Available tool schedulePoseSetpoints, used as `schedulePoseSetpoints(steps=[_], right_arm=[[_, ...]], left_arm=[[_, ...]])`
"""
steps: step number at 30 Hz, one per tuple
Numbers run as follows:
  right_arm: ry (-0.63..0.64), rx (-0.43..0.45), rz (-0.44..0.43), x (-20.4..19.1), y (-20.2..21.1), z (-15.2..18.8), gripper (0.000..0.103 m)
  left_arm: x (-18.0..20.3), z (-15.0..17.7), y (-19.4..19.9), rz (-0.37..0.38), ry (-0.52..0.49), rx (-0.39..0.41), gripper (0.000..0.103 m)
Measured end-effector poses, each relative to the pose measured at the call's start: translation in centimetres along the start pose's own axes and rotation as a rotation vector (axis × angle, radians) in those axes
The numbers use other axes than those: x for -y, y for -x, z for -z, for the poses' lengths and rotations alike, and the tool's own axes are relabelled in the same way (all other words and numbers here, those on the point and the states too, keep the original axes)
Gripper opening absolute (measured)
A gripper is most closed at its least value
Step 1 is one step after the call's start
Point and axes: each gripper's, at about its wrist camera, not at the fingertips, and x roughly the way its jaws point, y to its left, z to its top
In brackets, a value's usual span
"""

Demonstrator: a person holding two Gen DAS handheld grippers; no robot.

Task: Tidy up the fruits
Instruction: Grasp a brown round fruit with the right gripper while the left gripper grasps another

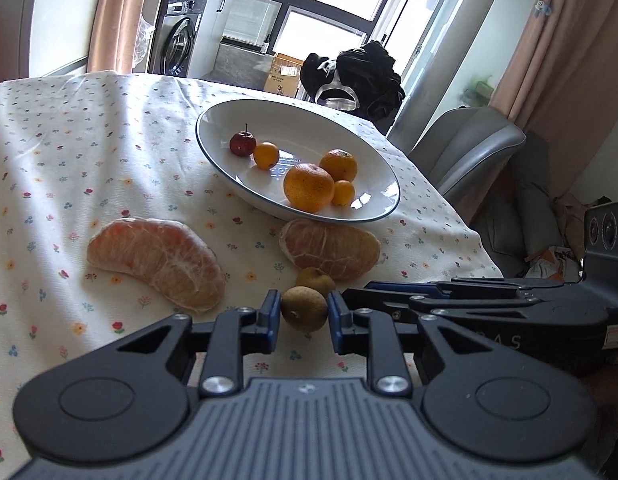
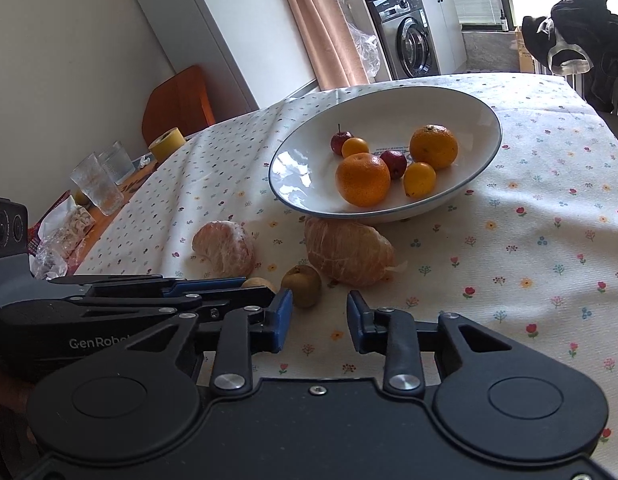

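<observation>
A small brown fruit (image 1: 304, 309) rests on the flowered cloth between the fingers of my left gripper (image 1: 303, 316), which touch it on both sides. A second brown fruit (image 1: 315, 280) (image 2: 301, 285) lies just beyond it. My right gripper (image 2: 319, 320) stands open just short of that second fruit, with nothing between its fingers. Two peeled citrus pieces (image 1: 157, 260) (image 1: 329, 250) lie in front of a white bowl (image 1: 309, 128) (image 2: 309, 184). The bowl holds oranges (image 2: 363, 179), small yellow fruits and small red fruits.
Drinking glasses (image 2: 97, 184), a yellow roll (image 2: 167, 144) and snack wrappers (image 2: 65, 232) sit off the cloth at the left. A grey chair (image 1: 465, 152) stands past the table's right edge, and a black garment (image 1: 361, 72) hangs behind it.
</observation>
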Motion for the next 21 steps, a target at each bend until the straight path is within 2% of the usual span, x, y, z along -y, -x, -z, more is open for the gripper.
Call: schedulePoseSetpoints(steps=[11,13,21], right_arm=[[0.022,-0.021,-0.015,-1.2,-1.9,-0.3,0.032],[0.029,-0.025,-0.012,-1.3,-2.1,-0.5,0.024],[0.066,0.006,-0.031,-2.2,-1.3,-1.0,0.023]], left_arm=[[-1.5,-0.6,1.4,-0.048,0.01,0.037,0.023],[-1.8,-0.7,1.5,-0.052,0.02,0.042,0.023],[-2.2,-2.1,2.2,-0.063,0.02,0.078,0.023]])
